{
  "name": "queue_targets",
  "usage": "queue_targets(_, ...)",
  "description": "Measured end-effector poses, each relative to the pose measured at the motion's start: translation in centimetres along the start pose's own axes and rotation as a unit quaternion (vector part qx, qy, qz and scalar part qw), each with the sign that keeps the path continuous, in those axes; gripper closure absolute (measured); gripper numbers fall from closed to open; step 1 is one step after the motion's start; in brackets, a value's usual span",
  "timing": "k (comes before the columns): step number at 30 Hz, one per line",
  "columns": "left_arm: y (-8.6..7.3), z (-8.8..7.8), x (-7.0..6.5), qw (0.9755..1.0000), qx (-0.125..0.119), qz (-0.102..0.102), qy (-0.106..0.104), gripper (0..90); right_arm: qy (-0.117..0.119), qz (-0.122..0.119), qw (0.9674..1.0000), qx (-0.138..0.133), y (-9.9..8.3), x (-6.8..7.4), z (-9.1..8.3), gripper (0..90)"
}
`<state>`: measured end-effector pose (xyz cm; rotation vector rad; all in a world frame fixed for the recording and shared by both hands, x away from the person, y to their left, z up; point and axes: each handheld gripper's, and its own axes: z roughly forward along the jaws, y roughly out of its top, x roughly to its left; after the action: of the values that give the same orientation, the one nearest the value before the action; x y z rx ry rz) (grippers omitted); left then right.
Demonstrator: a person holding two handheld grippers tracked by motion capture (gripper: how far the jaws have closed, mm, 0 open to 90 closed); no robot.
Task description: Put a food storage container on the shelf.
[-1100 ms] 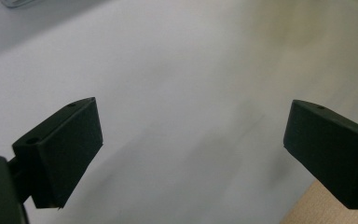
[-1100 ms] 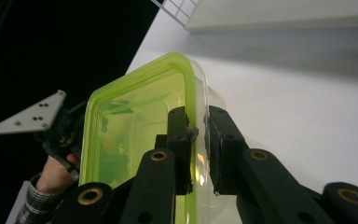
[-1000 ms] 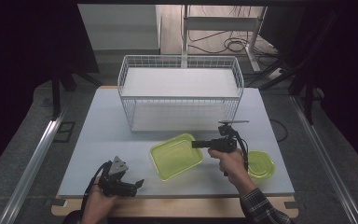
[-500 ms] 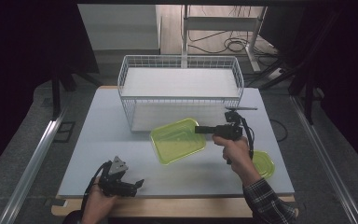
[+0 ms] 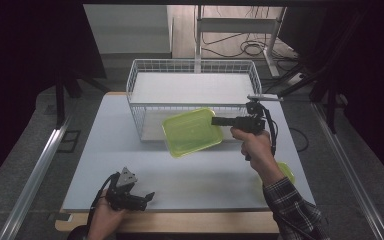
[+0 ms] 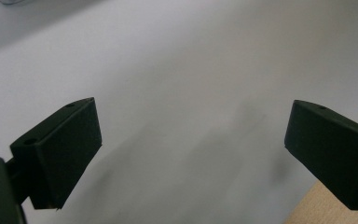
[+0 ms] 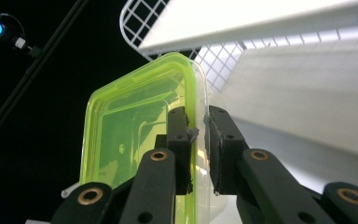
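A translucent yellow-green rectangular container (image 5: 192, 132) hangs tilted above the table, just in front of the white wire basket (image 5: 190, 67). My right gripper (image 5: 215, 120) is shut on the container's right rim. In the right gripper view the two pads (image 7: 179, 128) pinch the container (image 7: 135, 130) at its edge, my right gripper (image 7: 199, 126) pointing toward the basket (image 7: 149, 23). My left gripper (image 5: 147, 196) rests low at the table's front left. Its jaws stand wide apart with nothing between them, and bare table lies under my left gripper (image 6: 191, 140).
A second yellow-green piece (image 5: 286, 173) lies flat on the white table (image 5: 205, 175) at the right, partly under the person's forearm. The basket stands at the back of the table. A wooden edge (image 6: 335, 205) runs along the table's front.
The right gripper has risen and moved toward the basket with the container, which was down on the table before. The left gripper has stayed put.
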<state>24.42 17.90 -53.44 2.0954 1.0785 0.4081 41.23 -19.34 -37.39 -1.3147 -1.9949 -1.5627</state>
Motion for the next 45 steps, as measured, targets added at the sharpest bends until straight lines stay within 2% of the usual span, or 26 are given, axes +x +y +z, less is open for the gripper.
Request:
queue_targets(15,0.0,0.0,0.1,1.0000,0.001,-0.002,-0.002,3.6,-0.023,-0.007,0.9986,-0.047,4.8,1.6,-0.7,79.6)
queue_targets(25,0.0,-0.1,0.3,0.9999,-0.008,-0.013,-0.008,3.4,-0.051,-0.006,0.9954,-0.081,7.5,1.8,-0.3,79.6)
queue_targets(30,-0.1,-0.3,0.5,0.9994,-0.014,-0.026,-0.017,3.4,-0.066,-0.005,0.9938,-0.090,8.4,1.7,-0.2,79.6)
queue_targets(39,0.0,-0.2,0.4,0.9995,-0.013,-0.022,-0.017,3.4,-0.094,0.005,0.9902,-0.103,9.8,1.2,0.7,79.6)
queue_targets(45,-0.1,-0.2,0.4,0.9995,-0.014,-0.022,-0.019,3.4,-0.119,0.001,0.9872,-0.106,10.0,1.1,1.8,79.5)
